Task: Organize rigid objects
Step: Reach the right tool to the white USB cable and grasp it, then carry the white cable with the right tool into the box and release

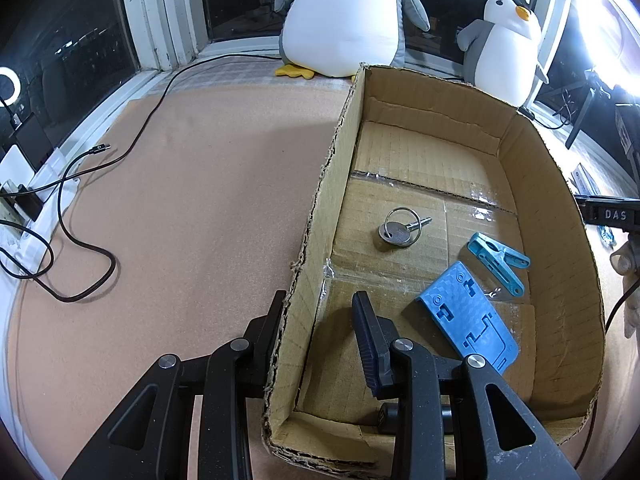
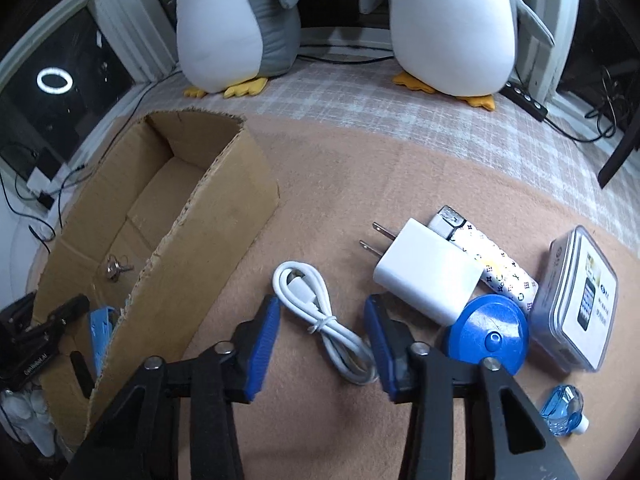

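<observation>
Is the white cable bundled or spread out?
Bundled: the white cable lies coiled in a loop on the mat, cinched by a tie at its middle.

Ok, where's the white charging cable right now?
In the right wrist view the coiled white cable lies on the tan mat between the open right gripper fingers, right of the cardboard box and left of the white charger.
</observation>
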Motion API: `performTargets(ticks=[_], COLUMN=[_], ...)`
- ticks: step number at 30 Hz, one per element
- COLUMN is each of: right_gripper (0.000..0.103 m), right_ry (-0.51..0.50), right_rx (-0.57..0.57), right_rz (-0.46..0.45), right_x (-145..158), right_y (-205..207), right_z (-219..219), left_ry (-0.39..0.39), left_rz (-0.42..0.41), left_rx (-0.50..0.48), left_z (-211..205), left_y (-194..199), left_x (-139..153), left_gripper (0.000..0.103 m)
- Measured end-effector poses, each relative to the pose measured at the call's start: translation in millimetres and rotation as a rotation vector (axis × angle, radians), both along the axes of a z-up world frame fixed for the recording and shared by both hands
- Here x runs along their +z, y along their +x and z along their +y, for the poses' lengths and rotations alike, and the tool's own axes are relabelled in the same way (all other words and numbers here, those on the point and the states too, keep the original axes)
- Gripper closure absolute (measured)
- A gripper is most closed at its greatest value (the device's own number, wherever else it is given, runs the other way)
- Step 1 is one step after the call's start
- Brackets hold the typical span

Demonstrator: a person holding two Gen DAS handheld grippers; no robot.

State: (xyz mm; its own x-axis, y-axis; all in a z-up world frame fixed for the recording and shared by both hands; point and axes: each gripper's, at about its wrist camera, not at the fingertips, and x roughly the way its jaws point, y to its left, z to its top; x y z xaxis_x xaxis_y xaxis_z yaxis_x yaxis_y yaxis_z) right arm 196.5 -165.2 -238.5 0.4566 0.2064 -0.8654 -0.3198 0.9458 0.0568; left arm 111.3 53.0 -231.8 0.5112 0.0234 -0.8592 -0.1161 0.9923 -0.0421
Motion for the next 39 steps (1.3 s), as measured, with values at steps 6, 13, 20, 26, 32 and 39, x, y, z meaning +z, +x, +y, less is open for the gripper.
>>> performTargets(ticks=[6, 13, 20, 26, 32, 39], right_gripper=[0.085, 0.089, 0.089, 0.089, 0.089, 0.089], right_ry=[-0.065, -0.071, 0.047, 0.111, 0.166, 0.175], right_rx=[0.024, -0.002, -0.072, -0.060, -0.006, 0.039], right_rz=[-0.001, 0.000, 0.002, -0.067, -0.113, -0.111], right_x=[-2, -3, 7, 44, 74, 75], right_y=[-6, -18, -38, -53, -55, -43], right_z=[9, 10, -3, 4, 33, 73], left_ry=[0.000, -0.002, -0.004, -0.003, -0.003, -0.003], left_rz=[0.000, -0.002, -0.005, -0.007, -0.007, -0.009], left_rx=[0.000, 0.000, 0.000, -0.001, 0.000, 0.000], left_z=[0, 0, 0, 0, 0, 1], left_y=[0, 0, 0, -1, -1, -1], left_x=[0, 0, 0, 0, 0, 0], left_gripper=[0.069, 0.069, 0.069, 0.069, 0.069, 0.069])
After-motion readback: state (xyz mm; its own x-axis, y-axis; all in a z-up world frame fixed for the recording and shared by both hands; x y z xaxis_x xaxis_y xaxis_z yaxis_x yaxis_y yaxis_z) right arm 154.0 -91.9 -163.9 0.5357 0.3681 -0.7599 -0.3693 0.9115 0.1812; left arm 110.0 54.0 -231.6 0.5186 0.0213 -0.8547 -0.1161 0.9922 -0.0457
